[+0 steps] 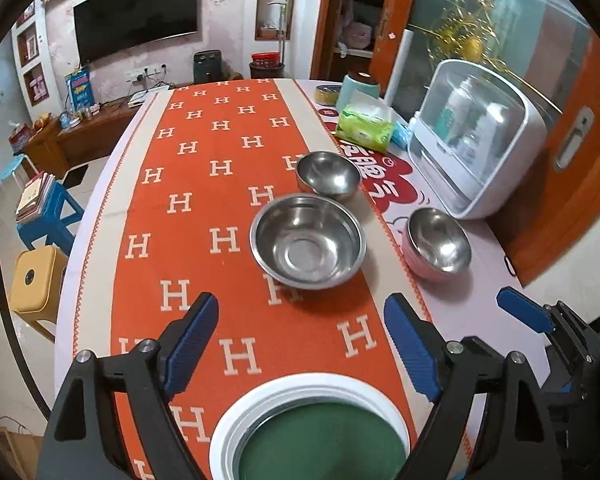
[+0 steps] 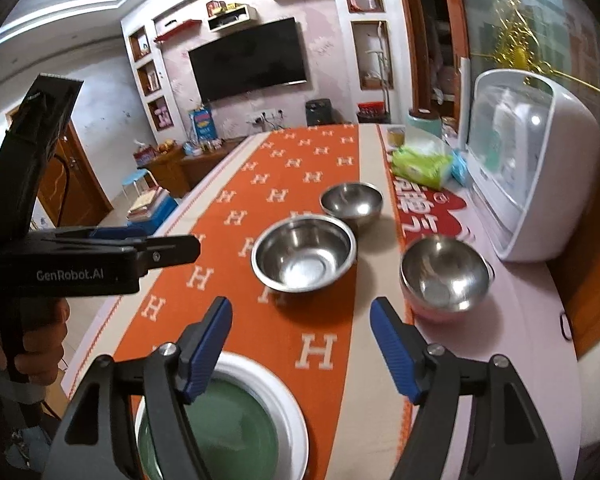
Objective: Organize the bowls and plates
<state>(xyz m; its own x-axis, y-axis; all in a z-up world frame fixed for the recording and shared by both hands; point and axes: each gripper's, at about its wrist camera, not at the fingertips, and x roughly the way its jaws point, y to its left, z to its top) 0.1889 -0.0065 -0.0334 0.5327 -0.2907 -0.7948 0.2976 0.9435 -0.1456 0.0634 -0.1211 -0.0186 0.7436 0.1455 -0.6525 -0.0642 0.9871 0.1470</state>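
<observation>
A large steel bowl [image 1: 308, 240] [image 2: 304, 254] sits mid-table on the orange runner [image 1: 204, 200]. A small steel bowl [image 1: 328, 176] [image 2: 351, 200] stands just behind it. A steel bowl with a pink outside [image 1: 438, 244] [image 2: 444, 276] stands to the right, off the runner. A white plate with a green centre [image 1: 312, 432] [image 2: 236, 420] lies at the near edge. My left gripper [image 1: 300, 340] is open above the plate and empty. My right gripper [image 2: 300, 344] is open and empty, to the right of the plate.
A white dish cabinet [image 1: 472, 140] [image 2: 528, 160] stands at the table's right edge. A green tissue pack [image 1: 364, 128] [image 2: 420, 164], a teal canister [image 1: 358, 88] and a tin [image 1: 328, 94] stand behind the bowls. Stools stand on the floor to the left [image 1: 40, 216].
</observation>
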